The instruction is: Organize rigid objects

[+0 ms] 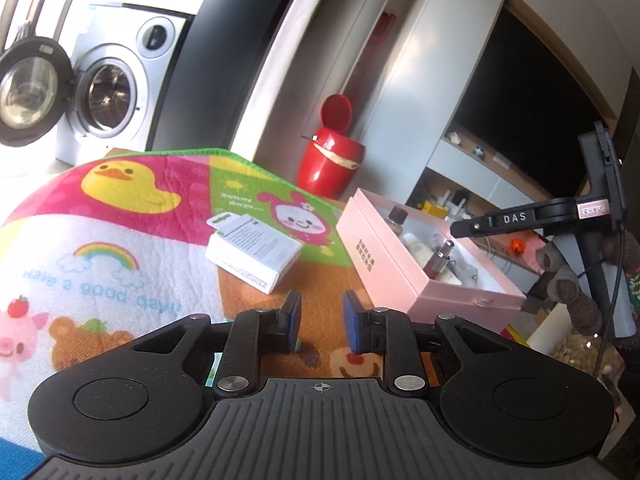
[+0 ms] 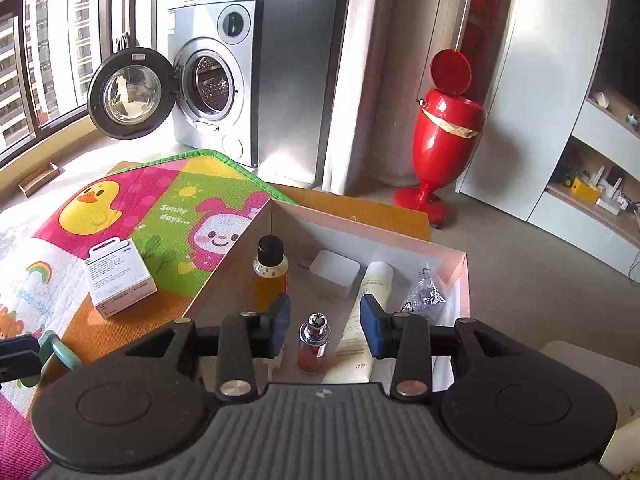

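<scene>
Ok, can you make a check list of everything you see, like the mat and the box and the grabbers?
Surface: cartoon mat with duck and rainbow, on a cardboard sheet.
Job's things: pink box open, holding amber bottle, white pad, cream tube, silver-capped vial, crinkled wrapper; white carton outside on the mat.
Clutter: nothing seen.
Grippers: left gripper open, empty, over the mat; right gripper open, empty, above the box.
Cables: wires by the shelf.
Surroundings: washer door open, red bin lid up, window.
</scene>
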